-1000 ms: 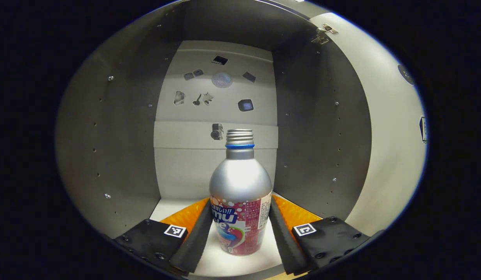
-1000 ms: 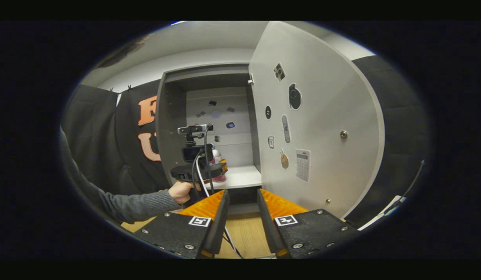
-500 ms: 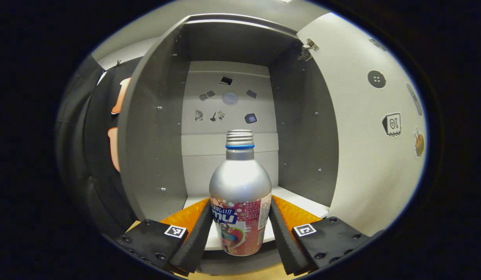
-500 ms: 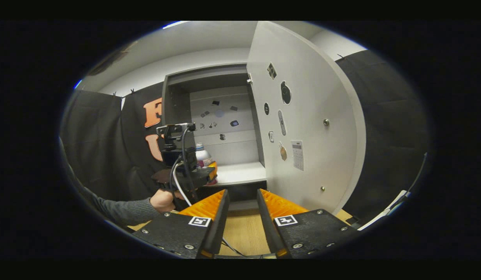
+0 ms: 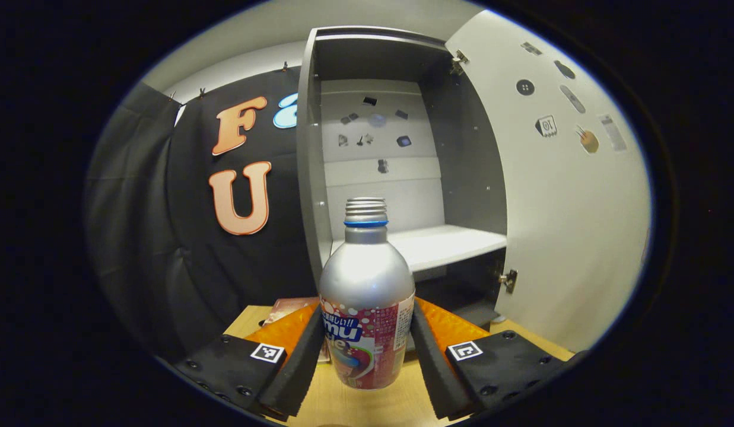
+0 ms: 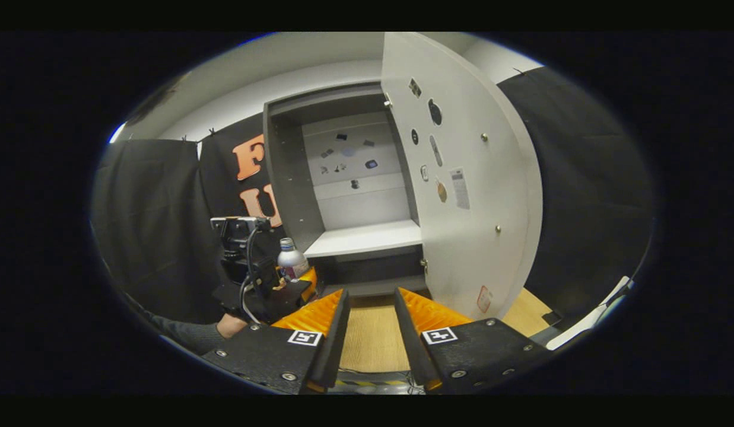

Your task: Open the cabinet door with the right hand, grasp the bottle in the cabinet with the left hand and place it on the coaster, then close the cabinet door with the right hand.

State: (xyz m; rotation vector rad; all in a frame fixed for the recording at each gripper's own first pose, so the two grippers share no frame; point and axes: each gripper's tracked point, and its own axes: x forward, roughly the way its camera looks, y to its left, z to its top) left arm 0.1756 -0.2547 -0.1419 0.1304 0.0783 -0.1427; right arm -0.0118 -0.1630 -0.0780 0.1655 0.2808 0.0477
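A silver bottle (image 5: pixel 367 296) with a pink label and a blue neck ring stands upright between the fingers of my left gripper (image 5: pixel 365 309), which is shut on its label. It hangs over the wooden table (image 5: pixel 367 406), in front of the open cabinet (image 5: pixel 310 178). A reddish flat piece (image 5: pixel 286 307), possibly the coaster, peeks out behind the left finger. In the right gripper view, the bottle (image 6: pixel 291 259) sits low at the left, below the cabinet shelf (image 6: pixel 367 237). My right gripper (image 6: pixel 370 292) is open and holds nothing, facing the cabinet, left of the open door (image 6: pixel 467 225).
The white door (image 5: pixel 568 207) swings out on the right, with stickers on its inner face. The cabinet shelf (image 5: pixel 444 243) is bare. A person's sleeve and hand (image 6: pixel 194 335) hold the left gripper. Black cloth walls stand on both sides of the cabinet.
My left gripper has pulled the bottle out of the cabinet, back, to the left and down over the table. The right gripper has drawn back slightly, still open.
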